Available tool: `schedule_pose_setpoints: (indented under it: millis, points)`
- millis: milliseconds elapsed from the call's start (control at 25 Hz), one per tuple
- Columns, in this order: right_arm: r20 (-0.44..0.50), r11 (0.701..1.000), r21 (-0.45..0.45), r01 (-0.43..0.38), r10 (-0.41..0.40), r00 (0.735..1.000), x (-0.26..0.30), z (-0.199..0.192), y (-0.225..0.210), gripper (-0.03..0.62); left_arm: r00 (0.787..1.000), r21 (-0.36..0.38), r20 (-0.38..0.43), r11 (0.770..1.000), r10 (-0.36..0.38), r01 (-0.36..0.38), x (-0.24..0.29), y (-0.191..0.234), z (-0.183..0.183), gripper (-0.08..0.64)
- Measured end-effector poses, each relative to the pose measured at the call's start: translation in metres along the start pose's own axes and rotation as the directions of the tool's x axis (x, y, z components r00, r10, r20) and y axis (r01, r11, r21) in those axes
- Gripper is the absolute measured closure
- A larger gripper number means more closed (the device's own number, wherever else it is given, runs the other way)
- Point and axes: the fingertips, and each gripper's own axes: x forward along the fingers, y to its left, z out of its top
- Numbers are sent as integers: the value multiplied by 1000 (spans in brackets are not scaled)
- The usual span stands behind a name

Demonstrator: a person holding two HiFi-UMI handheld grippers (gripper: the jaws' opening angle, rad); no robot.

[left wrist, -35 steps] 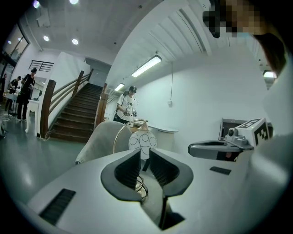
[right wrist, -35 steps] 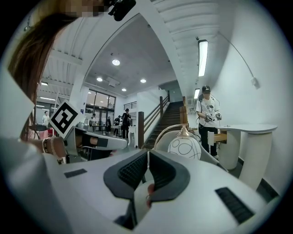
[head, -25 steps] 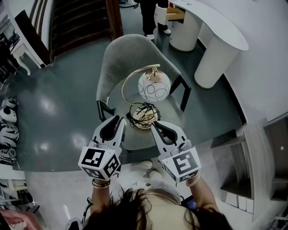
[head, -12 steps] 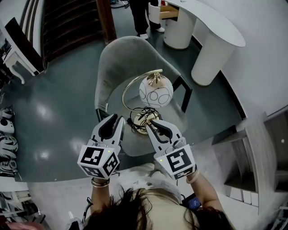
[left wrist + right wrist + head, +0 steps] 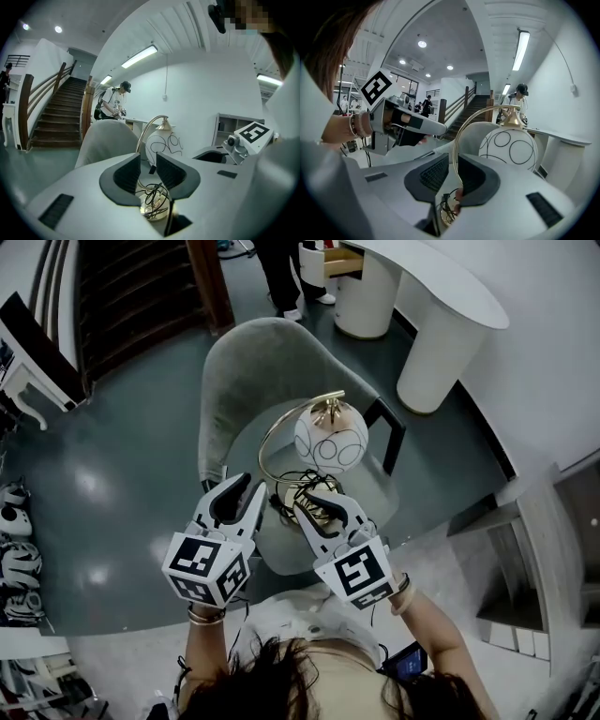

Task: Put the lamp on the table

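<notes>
The lamp stands on the seat of a grey armchair [image 5: 251, 362]. It has a white globe shade [image 5: 331, 439] with black loops, a curved gold stem and a round gold base [image 5: 292, 491] with its black cord coiled on top. My left gripper [image 5: 246, 491] is open, its tips just left of the base. My right gripper [image 5: 316, 504] is open too, its tips at the base's near right edge. The left gripper view shows the cord and base [image 5: 152, 208] beyond its jaws. In the right gripper view the gold stem [image 5: 455, 154] lines up with the jaw gap. Neither holds anything.
A white curved desk [image 5: 450, 306] on round pedestals stands at the back right, and a person [image 5: 281, 277] is near it. A dark staircase [image 5: 51, 117] rises at the left. Shelving [image 5: 520, 615] lies at the right. The floor is glossy grey.
Both grippers have moved forward to the lamp's base, and the right one has turned inward. The lamp has stayed on the chair seat.
</notes>
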Motion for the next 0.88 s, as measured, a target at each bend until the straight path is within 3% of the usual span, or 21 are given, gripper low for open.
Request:
schedule_pose_setpoints:
  millis: [560, 880]
  points:
    - [-72, 1000, 0, 5, -5, 997, 46, -25, -3, 503, 994, 48, -71, 995, -89, 92, 33, 11, -4, 437]
    - [-96, 1000, -22, 5, -7, 995, 71, -33, -2, 493, 990, 12, -78, 993, -118, 119, 48, 12, -3, 433]
